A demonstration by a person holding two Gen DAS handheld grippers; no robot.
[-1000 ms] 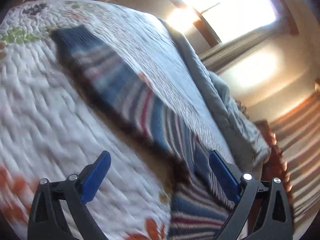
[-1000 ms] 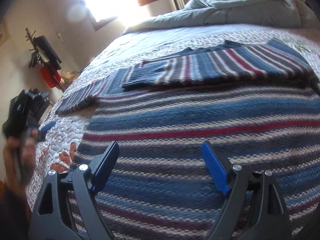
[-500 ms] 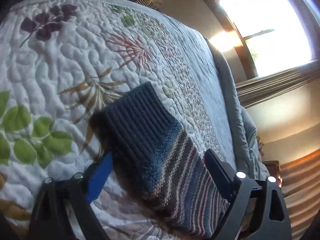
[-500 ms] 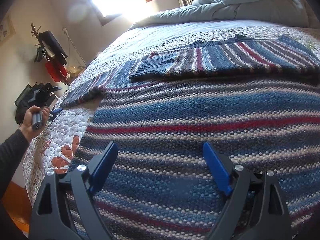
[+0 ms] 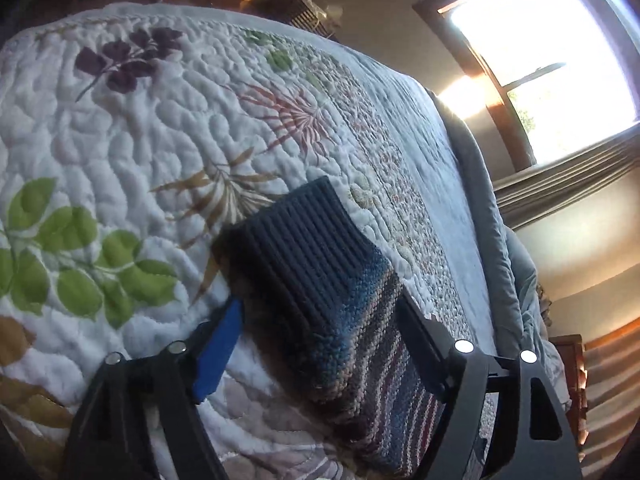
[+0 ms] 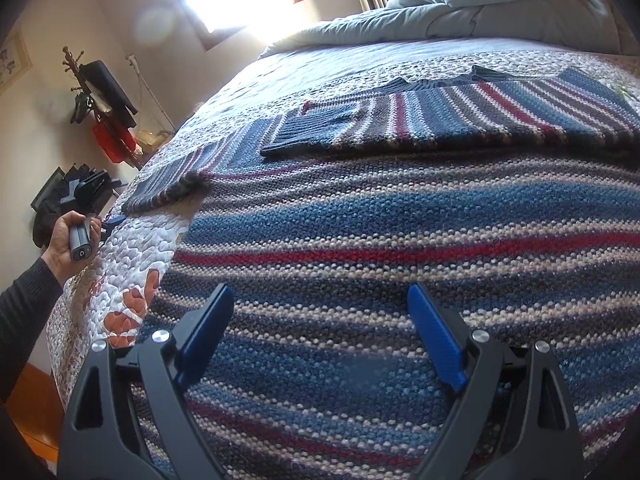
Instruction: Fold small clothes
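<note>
A blue, red and grey striped knit sweater point(image 6: 400, 220) lies flat on the quilted bed. One sleeve point(image 6: 460, 120) is folded across its body. The other sleeve point(image 6: 176, 184) stretches out to the left. In the left wrist view that sleeve's dark ribbed cuff point(image 5: 304, 248) lies between the jaws of my left gripper point(image 5: 320, 316), which is open around it. My right gripper point(image 6: 320, 312) is open and empty just above the sweater's near body. The left gripper and the hand holding it show in the right wrist view point(image 6: 86, 196) at the bed's left edge.
The white quilt point(image 5: 120, 140) has leaf and flower prints. A grey duvet point(image 6: 480, 8) is bunched at the far end of the bed. A coat rack point(image 6: 100, 96) stands by the wall on the left. A bright window point(image 5: 552, 60) is behind the bed.
My left gripper has moved along the outstretched sleeve to its cuff and now straddles it, a little closer than half a second ago. My right gripper has stayed nearly still.
</note>
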